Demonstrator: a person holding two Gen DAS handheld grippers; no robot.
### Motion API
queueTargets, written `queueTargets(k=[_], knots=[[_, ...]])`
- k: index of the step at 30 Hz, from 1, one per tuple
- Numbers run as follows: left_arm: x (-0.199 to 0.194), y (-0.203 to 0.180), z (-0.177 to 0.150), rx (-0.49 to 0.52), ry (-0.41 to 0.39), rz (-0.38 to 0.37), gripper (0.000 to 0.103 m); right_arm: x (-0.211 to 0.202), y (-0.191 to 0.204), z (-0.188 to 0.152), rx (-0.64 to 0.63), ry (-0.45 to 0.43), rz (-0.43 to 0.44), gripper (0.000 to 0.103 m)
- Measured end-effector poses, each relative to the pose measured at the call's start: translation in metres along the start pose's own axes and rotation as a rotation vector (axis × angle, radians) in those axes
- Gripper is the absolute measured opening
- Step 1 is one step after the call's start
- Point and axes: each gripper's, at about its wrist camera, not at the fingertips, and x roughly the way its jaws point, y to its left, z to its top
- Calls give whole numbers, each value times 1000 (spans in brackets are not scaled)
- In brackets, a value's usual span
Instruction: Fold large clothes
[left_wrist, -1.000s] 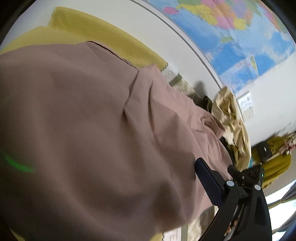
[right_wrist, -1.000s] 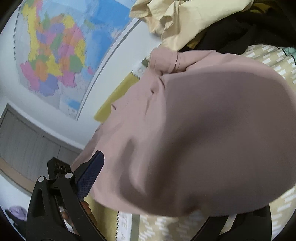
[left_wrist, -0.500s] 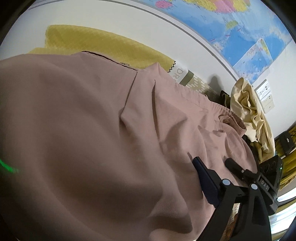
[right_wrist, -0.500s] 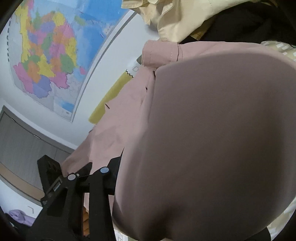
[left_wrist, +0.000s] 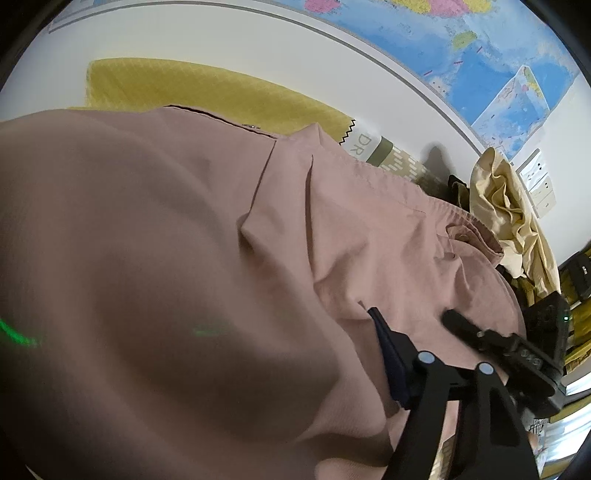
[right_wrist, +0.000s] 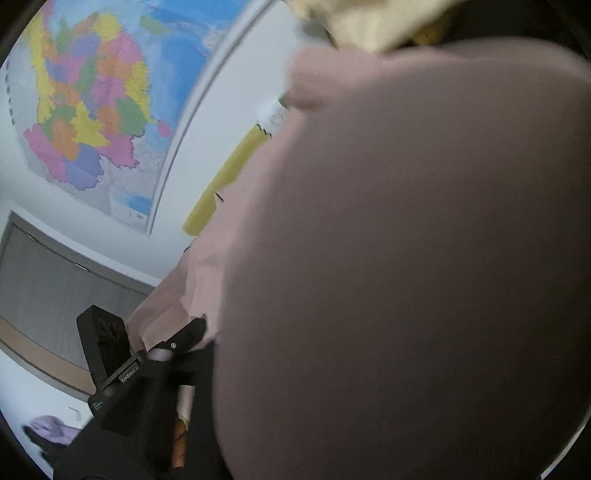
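The dusty-pink garment (left_wrist: 192, 258) is lying spread over a yellow bedspread (left_wrist: 207, 88), and both tongs are working along its near edge. In the left wrist view the cloth is bulging up over the left side of the lens, so only one dark finger (left_wrist: 388, 354) of the left gripper (left_wrist: 369, 317) is showing, with its tip resting against a ridge of fabric; its mate is hidden under the cloth. Its jaws are closing with cloth between them, though whether they are pinching yet I cannot tell.

The right gripper (right_wrist: 207, 332) is seen best from its own camera: its jaws are closing too, nearly pressed together, and a fold of pink fabric is running between them, so it is gripping the near hem. From the left camera it is sitting just to the right of the left tongs, close beside them.

The garment's long axis is running away from both tongs toward the elastic waistband (left_wrist: 469, 229), which is lying far ahead and to the right, beside a cream garment (left_wrist: 506, 206) under the wall map (left_wrist: 480, 48). Judging by this, the coming fold will probably carry the near edge forward along that axis, and both hands are about equally near.
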Motion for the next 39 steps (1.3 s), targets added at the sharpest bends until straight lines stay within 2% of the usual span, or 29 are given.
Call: queueTargets(k=[3, 7, 9, 12, 14, 16, 18, 25, 31, 35, 39], knots=[[0, 0, 0, 5, 2, -7, 66, 0, -1, 0, -1, -2, 6, 20], [2, 3, 3, -3, 8, -23, 65, -1, -2, 3, 19, 2, 47, 31], [3, 2, 5, 2, 10, -27, 65, 0, -2, 5, 24, 11, 52, 32], [4, 0, 5, -3, 6, -18, 65, 1, -4, 6, 18, 15, 44, 24], [4, -1, 4, 2, 0, -8, 61, 1, -3, 4, 1, 9, 38, 20], [4, -1, 4, 3, 2, -6, 50, 0, -1, 3, -17, 6, 27, 18], [3, -2, 5, 4, 6, -14, 44, -2, 5, 2, -39, 3, 21, 16], [-8, -2, 12, 22, -1, -34, 29, -10, 42, 3, -178, -9, 10, 14], [-29, -4, 31, 60, -51, -44, 25, -12, 74, 10, -246, -13, 40, 14], [-49, 3, 57, 72, -92, -49, 24, -5, 104, 26, -291, -22, 71, 14], [-78, 18, 96, 80, -178, -2, 24, 15, 150, 53, -358, -30, 105, 14]])
